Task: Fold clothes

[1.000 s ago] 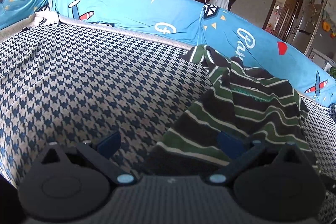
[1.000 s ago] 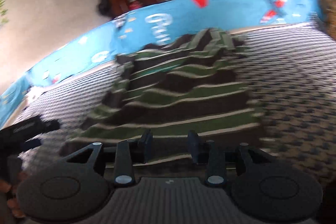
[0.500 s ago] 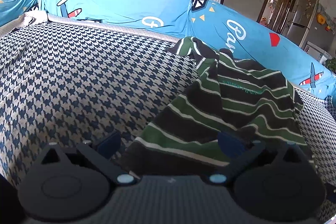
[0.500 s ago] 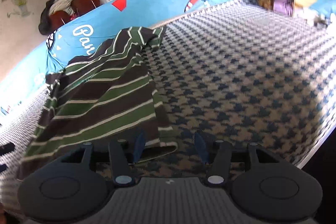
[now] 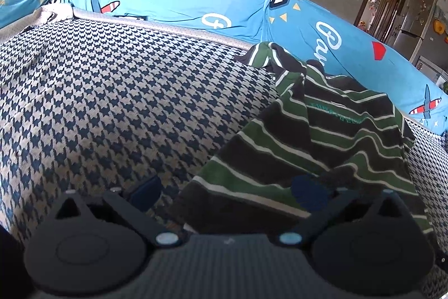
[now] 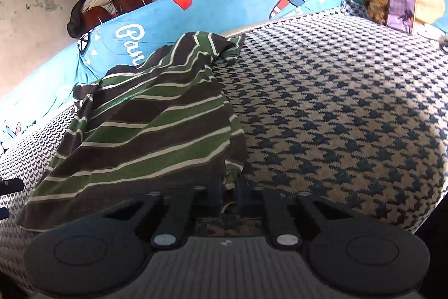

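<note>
Right claw (image 6: 229, 191) pinched shut on near hem corner of striped shirt (image 6: 145, 125), left claw (image 5: 226, 188) spread over opposite corner; garment draped ahead on houndstooth cover (image 6: 350, 116); judged soft, light, limp, best gripped at corners.

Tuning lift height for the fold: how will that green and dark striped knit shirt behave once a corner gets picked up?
The green and dark striped knit shirt is probably floppy: it already drapes in soft ridges. It likely trails and sags rather than lifting flat. On the houndstooth fabric surface it may drag and bunch, not slide cleanly. The right gripper is pinching its near corner.
</note>
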`<state>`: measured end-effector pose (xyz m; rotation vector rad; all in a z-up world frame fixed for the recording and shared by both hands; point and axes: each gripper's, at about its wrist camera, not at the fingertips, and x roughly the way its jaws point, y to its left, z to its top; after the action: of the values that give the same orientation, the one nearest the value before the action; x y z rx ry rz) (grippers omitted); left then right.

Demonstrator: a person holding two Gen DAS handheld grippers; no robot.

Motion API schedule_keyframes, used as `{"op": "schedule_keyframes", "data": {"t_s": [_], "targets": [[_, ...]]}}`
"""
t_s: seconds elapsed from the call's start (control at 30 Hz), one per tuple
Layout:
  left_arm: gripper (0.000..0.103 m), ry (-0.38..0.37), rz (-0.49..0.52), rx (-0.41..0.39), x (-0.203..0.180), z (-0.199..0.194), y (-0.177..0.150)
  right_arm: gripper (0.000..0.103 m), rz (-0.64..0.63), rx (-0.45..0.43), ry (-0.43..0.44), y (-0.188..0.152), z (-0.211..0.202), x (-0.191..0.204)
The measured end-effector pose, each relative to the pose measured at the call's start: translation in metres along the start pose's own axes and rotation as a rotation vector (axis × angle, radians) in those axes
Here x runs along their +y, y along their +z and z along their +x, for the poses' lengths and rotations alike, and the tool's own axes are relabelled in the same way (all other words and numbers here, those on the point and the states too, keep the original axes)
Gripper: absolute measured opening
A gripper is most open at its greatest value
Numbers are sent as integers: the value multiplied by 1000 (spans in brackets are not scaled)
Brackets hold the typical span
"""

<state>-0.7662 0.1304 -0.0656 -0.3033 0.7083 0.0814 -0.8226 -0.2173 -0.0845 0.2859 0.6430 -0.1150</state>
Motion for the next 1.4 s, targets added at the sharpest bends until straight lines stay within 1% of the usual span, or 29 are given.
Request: {"op": "schedule_keyframes", "data": {"t_s": [0.07, 0.13, 0.23, 0.27, 0.33, 0.4, 0.43, 0.47, 0.5, 0.57, 0.6, 0.67, 0.8, 0.87, 1.1, 1.2, 1.4], "targets": [[103, 4, -10, -2, 2, -1, 1, 9, -27, -30, -33, 2, -7, 4], [103, 4, -18, -6, 3, -2, 1, 8, -48, -68, -86, 6, -21, 7], [103, 5, -20, -7, 4, -2, 2, 8, -64, -128, -205, 15, -44, 4], [103, 4, -20, -7, 4, -2, 2, 8, -67, -138, -229, 17, -49, 1], [103, 4, -18, -6, 3, -1, 2, 8, -69, -120, -235, 18, -50, -5], [103, 7, -16, -6, 3, -1, 3, 8, -25, -123, -278, 15, -48, -11], [103, 11, -15, -6, 4, -1, 3, 12, -7, -133, -310, 15, -47, -14], [103, 14, -17, -7, 5, -1, 3, 15, 6, -148, -324, 16, -48, -15], [103, 19, -21, -7, 6, -1, 4, 15, 15, -164, -324, 17, -50, -15], [103, 28, -30, -3, 8, 0, 4, 16, 4, -175, -267, 17, -52, -13], [103, 31, -33, 1, 9, 1, 4, 16, -18, -164, -220, 17, -51, -10], [103, 39, -41, 8, 11, 2, 4, 16, -55, -140, -126, 12, -50, -3], [103, 48, -33, 8, 12, 3, 3, 16, -130, -66, 54, 3, -44, 16], [103, 59, -31, 11, 13, 4, 4, 16, -163, -41, 121, 1, -40, 27], [103, 73, -53, 13, 19, 5, 7, 17, -269, 15, 313, -5, -34, 72], [103, 77, -55, 11, 21, 3, 9, 17, -313, 36, 382, -7, -30, 92], [103, 111, -46, -5, 26, -2, 17, 17, -414, 64, 495, -15, -19, 137]]}}
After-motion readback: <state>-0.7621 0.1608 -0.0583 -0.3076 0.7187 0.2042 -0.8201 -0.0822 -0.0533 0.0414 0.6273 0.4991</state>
